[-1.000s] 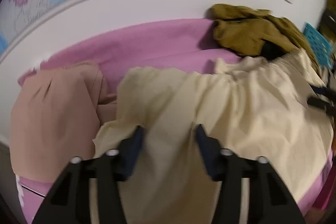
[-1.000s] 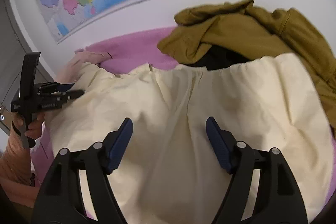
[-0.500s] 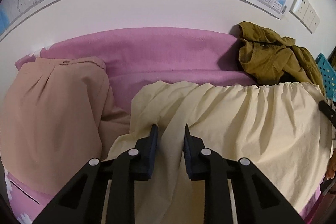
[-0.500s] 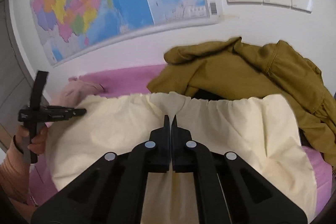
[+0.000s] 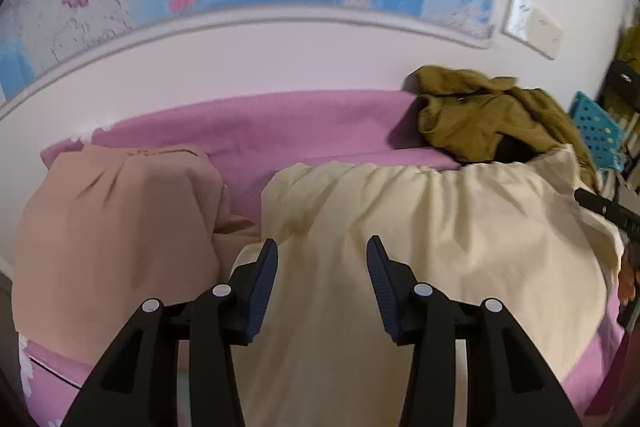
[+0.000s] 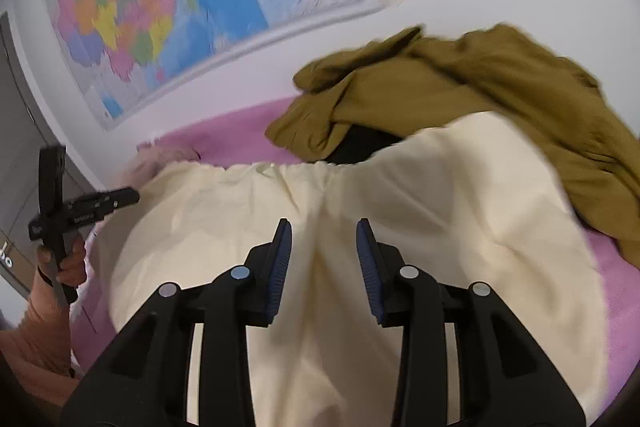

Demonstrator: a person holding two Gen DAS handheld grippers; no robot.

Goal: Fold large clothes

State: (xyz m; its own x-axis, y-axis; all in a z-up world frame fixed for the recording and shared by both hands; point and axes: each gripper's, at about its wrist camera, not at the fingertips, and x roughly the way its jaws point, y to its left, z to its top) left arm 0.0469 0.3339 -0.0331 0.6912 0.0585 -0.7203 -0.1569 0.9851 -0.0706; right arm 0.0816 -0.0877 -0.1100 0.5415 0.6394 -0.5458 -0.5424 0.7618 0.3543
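Progress looks partial, judged from how the clothes lie; the cream garment [image 5: 420, 227] is spread across the middle of the pink cover [image 5: 256, 123], its gathered waistband turned toward the wall and its body running back under both cameras; it reads as laid out or once doubled, not yet a compact fold, though I cannot tell how many layers it has; its far right corner rides up on the olive jacket [image 6: 500, 87], which sits crumpled and unfolded against the wall, something dark showing beneath it; the peach garment [image 5: 112, 227] lies at the left, just beside the cream one, fairly flat with pleats near its top, seemingly set aside already, but whether its fold is finished I cannot say.

Left tongs [image 5: 322, 283] have just been opening; their blue pads stand apart above the cream cloth with nothing pinched between them; right tongs [image 6: 324, 263] have likewise just been opening and stand parted over the crease that runs down from the waistband, holding nothing; in the right wrist view the left tool shows at the garment's left edge, gripped by a hand [image 6: 64, 267].

Left to do, by my reading: further folds of the cream garment and the whole olive jacket.
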